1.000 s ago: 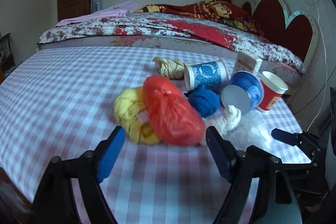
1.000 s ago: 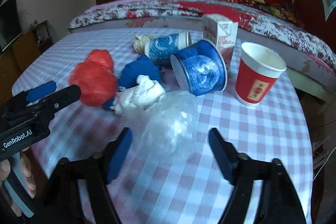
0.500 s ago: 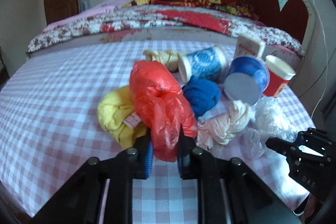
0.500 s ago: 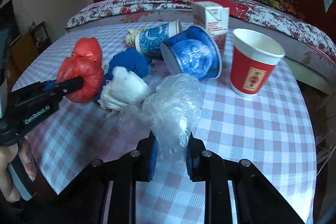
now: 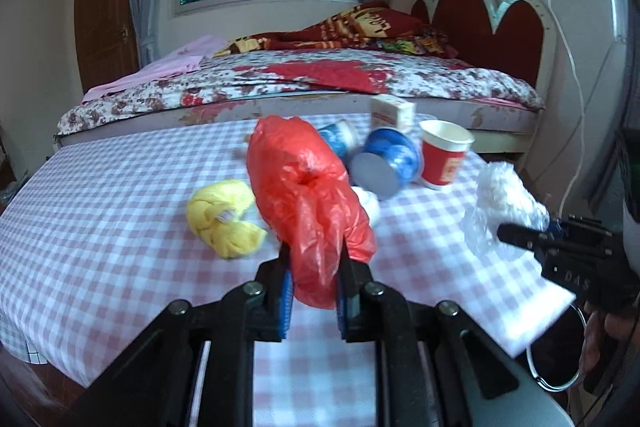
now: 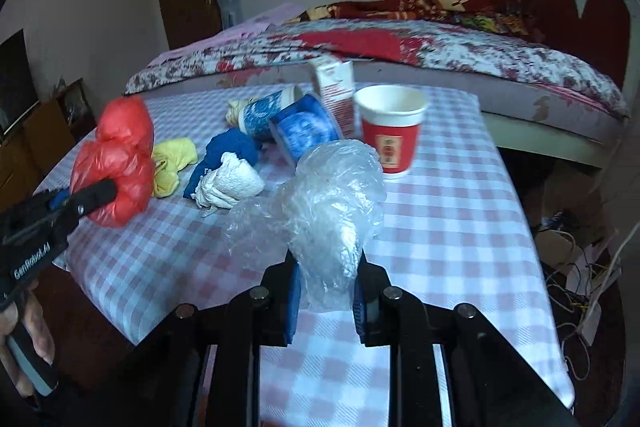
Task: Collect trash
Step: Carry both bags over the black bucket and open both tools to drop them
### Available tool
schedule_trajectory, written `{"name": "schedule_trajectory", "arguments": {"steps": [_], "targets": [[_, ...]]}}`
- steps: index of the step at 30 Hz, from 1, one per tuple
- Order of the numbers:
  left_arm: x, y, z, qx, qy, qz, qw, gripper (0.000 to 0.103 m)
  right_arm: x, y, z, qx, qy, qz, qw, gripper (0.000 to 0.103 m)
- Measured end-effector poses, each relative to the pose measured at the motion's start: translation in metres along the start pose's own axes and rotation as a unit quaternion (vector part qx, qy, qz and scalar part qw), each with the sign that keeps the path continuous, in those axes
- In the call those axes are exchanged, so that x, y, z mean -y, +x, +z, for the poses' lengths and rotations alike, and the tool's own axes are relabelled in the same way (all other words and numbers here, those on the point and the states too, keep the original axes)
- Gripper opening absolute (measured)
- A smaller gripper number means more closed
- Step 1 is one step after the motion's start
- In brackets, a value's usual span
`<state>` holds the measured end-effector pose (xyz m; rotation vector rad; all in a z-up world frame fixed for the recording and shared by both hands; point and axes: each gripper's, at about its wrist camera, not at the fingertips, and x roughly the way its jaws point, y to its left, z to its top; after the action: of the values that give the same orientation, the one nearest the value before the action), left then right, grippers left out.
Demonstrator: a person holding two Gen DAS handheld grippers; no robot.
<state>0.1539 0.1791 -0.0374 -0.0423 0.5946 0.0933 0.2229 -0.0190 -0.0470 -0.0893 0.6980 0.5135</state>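
**Two bags held above the checked table**

Left gripper [image 5: 313, 283] pinching the lower end of the red plastic bag [image 5: 308, 195], raised over the checked tablecloth [image 5: 100, 195]. Right gripper [image 6: 326, 291] pressed on the clear plastic bag [image 6: 332, 203], also raised. Left lying on the cloth: yellow wad [image 6: 173, 163], blue wad [image 6: 232, 151], white wad [image 6: 230, 185], two blue cups on their sides [image 6: 306, 131], upright red cup [image 6: 390, 129], small carton [image 6: 336, 91] just behind the cups. Floral bed [image 5: 320, 75] beyond the table.
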Motion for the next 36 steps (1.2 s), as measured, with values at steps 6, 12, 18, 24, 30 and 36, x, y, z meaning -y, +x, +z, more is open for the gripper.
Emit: {"name": "schedule_trajectory", "arguments": {"steps": [6, 12, 18, 24, 30, 36], "targets": [[0.030, -0.020, -0.012, 0.013, 0.012, -0.008, 0.9998, 0.018, 0.025, -0.041, -0.011, 0.028, 0.025, -0.015, 0.999, 0.023], [0.060, -0.032, -0.021, 0.011, 0.024, -0.024, 0.9994, 0.018, 0.040, -0.079, -0.027, 0.051, 0.036, -0.026, 0.998, 0.023], [0.098, -0.043, -0.029, 0.012, 0.037, -0.048, 0.9981, 0.018, 0.055, -0.113, -0.044, 0.066, 0.044, -0.035, 0.996, 0.023], [0.128, -0.047, -0.037, 0.006, 0.045, -0.072, 0.9964, 0.017, 0.075, -0.135, -0.060, 0.072, 0.059, -0.050, 0.994, 0.023], [0.161, -0.050, -0.044, 0.001, 0.066, -0.097, 0.9931, 0.016, 0.102, -0.156, -0.083, 0.072, 0.078, -0.072, 0.992, 0.023], [0.197, -0.054, -0.051, -0.004, 0.092, -0.129, 0.9874, 0.014, 0.134, -0.176, -0.110, 0.066, 0.104, -0.100, 0.987, 0.023]]}}
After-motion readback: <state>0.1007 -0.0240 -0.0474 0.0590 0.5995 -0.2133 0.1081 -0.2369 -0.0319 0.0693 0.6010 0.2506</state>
